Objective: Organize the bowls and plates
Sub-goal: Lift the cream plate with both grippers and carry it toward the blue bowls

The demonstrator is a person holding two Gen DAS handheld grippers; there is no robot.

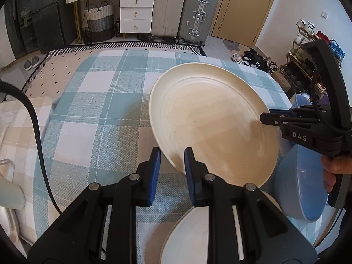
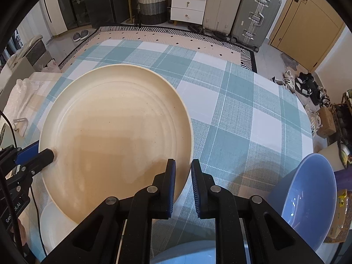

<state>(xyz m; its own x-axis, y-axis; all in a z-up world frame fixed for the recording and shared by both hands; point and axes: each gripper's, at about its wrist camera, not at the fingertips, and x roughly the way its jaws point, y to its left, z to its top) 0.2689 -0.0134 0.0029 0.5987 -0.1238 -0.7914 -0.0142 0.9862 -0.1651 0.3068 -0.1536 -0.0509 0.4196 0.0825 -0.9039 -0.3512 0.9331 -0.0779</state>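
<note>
**Desk:** Where is the large round cream plate with the ringed, speckled face (image 1: pixel 211 123) sitting, and what are your tongs doing?

**Floor:** You are holding it tilted above the teal-and-white checked tablecloth (image 1: pixel 99 118), both tools pinching opposite sides of its rim. Your left gripper (image 1: pixel 172 167) is clamped on the near edge; your right gripper (image 2: pixel 183 182) is clamped on the other side, one pad over the lip and one under.

**Desk:** How is it likely handling?

**Floor:** Stiff and smooth, probably slippery at the lip (breakable if it drops, I'd judge). Two opposite rim grips are suiting it; keep them level with each other. A white plate (image 1: pixel 189 237) is lying directly beneath, and a pale blue bowl (image 2: pixel 308 198) is standing just to the right.

**Desk:** And the room?

**Floor:** The table is facing white drawers (image 1: pixel 136 13), a woven basket (image 1: pixel 100 22), two hard suitcases (image 1: pixel 198 13), a wooden door (image 1: pixel 244 11) and a shoe rack (image 1: pixel 308 50).
</note>
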